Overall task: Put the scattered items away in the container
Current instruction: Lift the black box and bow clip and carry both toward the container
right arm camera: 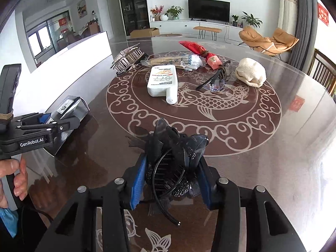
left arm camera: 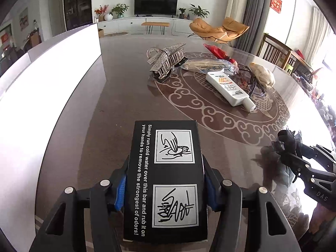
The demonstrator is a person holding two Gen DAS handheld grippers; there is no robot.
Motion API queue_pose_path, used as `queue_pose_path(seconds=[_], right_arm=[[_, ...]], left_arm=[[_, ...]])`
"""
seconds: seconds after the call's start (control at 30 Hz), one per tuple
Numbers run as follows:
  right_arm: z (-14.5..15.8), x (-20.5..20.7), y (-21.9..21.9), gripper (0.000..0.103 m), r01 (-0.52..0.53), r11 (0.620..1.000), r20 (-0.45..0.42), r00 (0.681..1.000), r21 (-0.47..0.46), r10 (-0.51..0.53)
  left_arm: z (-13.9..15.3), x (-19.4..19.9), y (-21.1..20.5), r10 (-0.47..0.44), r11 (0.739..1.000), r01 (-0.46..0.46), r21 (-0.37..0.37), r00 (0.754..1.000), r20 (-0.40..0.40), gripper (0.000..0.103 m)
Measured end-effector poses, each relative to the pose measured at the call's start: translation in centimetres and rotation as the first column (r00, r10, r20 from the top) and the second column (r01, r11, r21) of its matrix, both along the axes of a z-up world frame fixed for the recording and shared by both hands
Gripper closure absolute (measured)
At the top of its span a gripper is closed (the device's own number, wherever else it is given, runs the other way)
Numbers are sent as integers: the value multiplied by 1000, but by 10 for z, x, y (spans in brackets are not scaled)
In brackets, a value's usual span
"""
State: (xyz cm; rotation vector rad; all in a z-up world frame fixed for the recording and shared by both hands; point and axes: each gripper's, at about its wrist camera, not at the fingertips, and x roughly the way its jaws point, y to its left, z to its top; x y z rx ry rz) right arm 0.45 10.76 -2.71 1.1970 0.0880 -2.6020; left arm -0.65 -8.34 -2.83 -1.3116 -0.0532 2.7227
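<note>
My left gripper (left arm camera: 166, 185) is shut on a black box (left arm camera: 167, 178) printed with white text, held just above the table. It also shows in the right wrist view (right arm camera: 67, 113). My right gripper (right arm camera: 171, 180) is shut on a black flower hair clip (right arm camera: 174, 153), seen at the right in the left wrist view (left arm camera: 287, 145). The white container (left arm camera: 52, 79) stands along the table's left side. On the table lie a rhinestone hair claw (left arm camera: 166, 59), a white tube (left arm camera: 230, 88), bagged chopsticks (left arm camera: 208, 65), a red packet (left arm camera: 218, 52), safety glasses (right arm camera: 218, 79) and a cream cloth (right arm camera: 251, 72).
The round dark glass table (right arm camera: 241, 147) has a fish pattern in its middle. Wooden chairs (left arm camera: 279, 52) stand at the far right edge. A living room with a TV and an orange lounge chair lies beyond.
</note>
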Motion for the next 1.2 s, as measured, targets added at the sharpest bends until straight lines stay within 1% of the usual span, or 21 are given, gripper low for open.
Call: queue_pose_path(seconds=[0.1, 0.17, 0.3, 0.37, 0.5, 0.77, 0.97, 1.2], right_arm=[[15, 13, 2, 58, -3, 1000, -35, 999, -17, 2], [21, 19, 4, 58, -3, 1000, -47, 999, -28, 1], [22, 27, 12, 58, 22, 998, -33, 999, -51, -23], [21, 30, 14, 58, 32, 998, -18, 999, -56, -33], [25, 37, 13, 58, 42, 998, -24, 999, -51, -43], [29, 40, -4, 58, 11, 1000, -33, 999, -27, -12], [28, 41, -16, 58, -11, 1000, -32, 999, -20, 11], [24, 40, -19, 58, -15, 1000, -23, 1000, -24, 14]], left_arm=[[15, 19, 7, 4, 1000, -3, 22, 999, -40, 45], [18, 31, 13, 7, 999, -6, 36, 999, -50, 45], [13, 46, 23, -17, 1000, 18, 20, 999, -47, 45], [14, 49, 23, -24, 999, 25, 26, 999, -49, 45], [19, 51, 19, -12, 999, 15, 39, 997, -71, 45], [13, 50, 5, 23, 997, -19, 68, 998, -58, 45], [10, 49, 4, 20, 997, -16, 70, 998, -54, 45], [8, 47, 4, 22, 997, -19, 71, 999, -49, 45]])
